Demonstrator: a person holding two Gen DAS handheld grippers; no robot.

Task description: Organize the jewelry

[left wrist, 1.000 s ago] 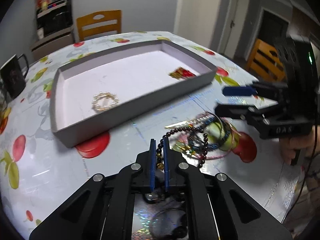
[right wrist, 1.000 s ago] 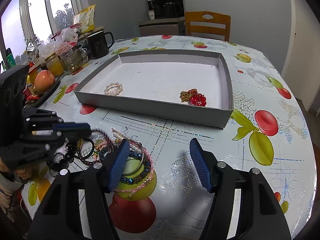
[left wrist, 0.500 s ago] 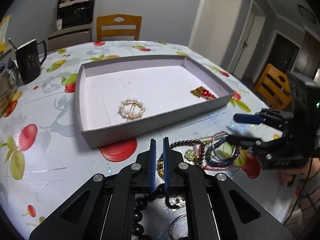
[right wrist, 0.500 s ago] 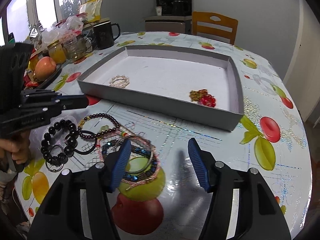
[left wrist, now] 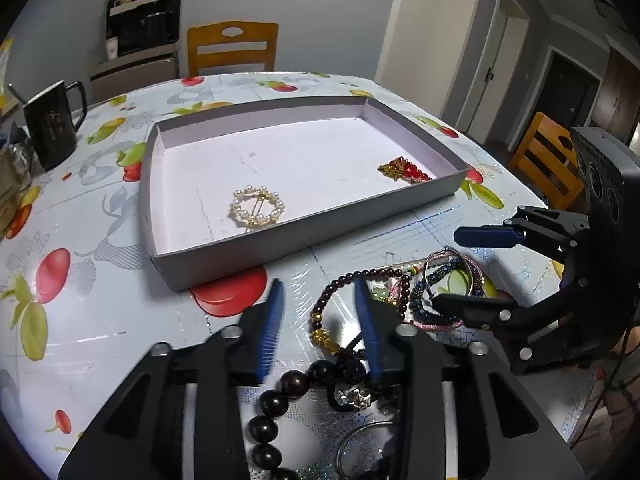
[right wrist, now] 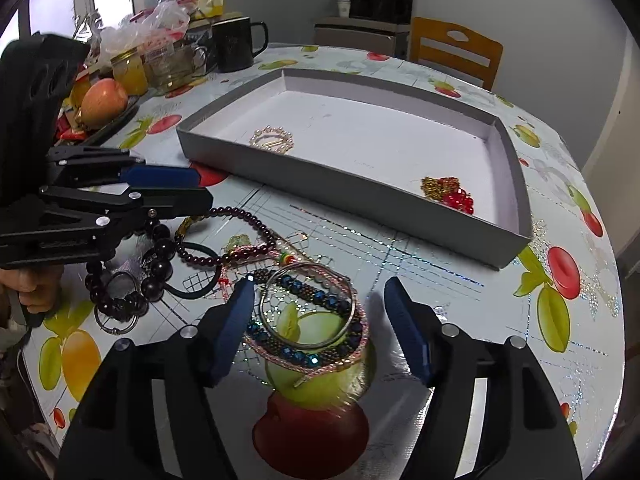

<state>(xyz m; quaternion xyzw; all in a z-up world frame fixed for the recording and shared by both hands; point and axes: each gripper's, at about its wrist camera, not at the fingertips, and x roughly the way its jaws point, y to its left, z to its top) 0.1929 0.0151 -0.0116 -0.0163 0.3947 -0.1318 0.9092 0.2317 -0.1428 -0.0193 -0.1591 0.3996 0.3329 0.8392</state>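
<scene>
The round table (left wrist: 100,320) with the fruit-printed cloth carries everything, and the grey tray (left wrist: 280,236) lies in its middle, holding so far only two pieces: the pearl brooch (left wrist: 257,210) near the front wall and the red and gold piece (left wrist: 404,170) in the right corner. The rest of the jewelry is a tangled pile on the cloth, just in front of the tray and outside it. The left gripper (left wrist: 318,308) was pressed together on the dark red bead strand (left wrist: 352,280) half a second ago; now its jaws are spread and nothing is between them, and the strand lies loose on the table with its gold bead near the blue pads. In my judgement this means the strand was pulled free from the heap and then released, not carried to the tray, so this piece is separated but not yet organized. The right gripper (right wrist: 320,320) is also spread wide, as it was before, and it hangs over the metal bangle (right wrist: 308,308) and the blue beaded bracelet (right wrist: 312,296), which lie one over the other between its pads, not yet pinched. I think the next step is to close on one of these, and the risk is that the pink cord (right wrist: 304,368) comes up together with it.
</scene>
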